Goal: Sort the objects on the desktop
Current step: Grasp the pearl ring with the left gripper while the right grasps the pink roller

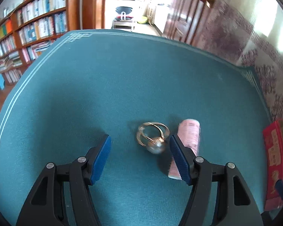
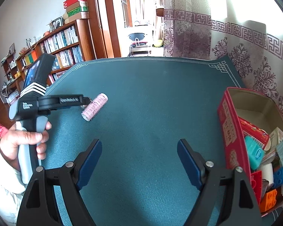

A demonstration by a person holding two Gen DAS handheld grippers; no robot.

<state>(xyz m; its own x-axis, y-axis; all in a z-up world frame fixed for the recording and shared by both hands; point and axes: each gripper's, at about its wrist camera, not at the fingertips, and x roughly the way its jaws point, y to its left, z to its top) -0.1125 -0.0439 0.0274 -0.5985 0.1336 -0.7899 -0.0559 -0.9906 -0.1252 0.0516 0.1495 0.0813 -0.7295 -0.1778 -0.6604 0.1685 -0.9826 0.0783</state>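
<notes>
**Two open grippers above the green mat, a gold ornament between the left fingers**

The left gripper (image 1: 139,144) points down at the dark green felt table mat (image 1: 122,75) with thin white border lines. Its two blue ribbed pads (image 1: 101,160) stand well apart and press on nothing. Between them, nearer to the right pad, lies a small gold-coloured wire ornament with a round silver pearl-like ball (image 1: 153,137); it rests on the mat and no pad touches it. The picture is a little blurred there, so what exactly this ornament is cannot be told. Just beside it, on the outer side of the right pad and partly hidden behind it, lies a pink cylindrical tube with printed text (image 1: 188,139), flat on its side.

In the right wrist view, the right gripper (image 2: 139,158) also has its dark blue pads (image 2: 90,163) wide apart, with only bare mat between them. A person's hand (image 2: 24,143) holds the grey handle of the left tool at the left edge of this view, and the fingers of that tool reach down close to the pink tube. At the right edge of the mat stands an open red cardboard box (image 2: 228,128) with printed patterns. Inside it lie blue and orange plastic building blocks (image 2: 273,186), a teal package (image 2: 254,152) and some paper cartons.
</notes>
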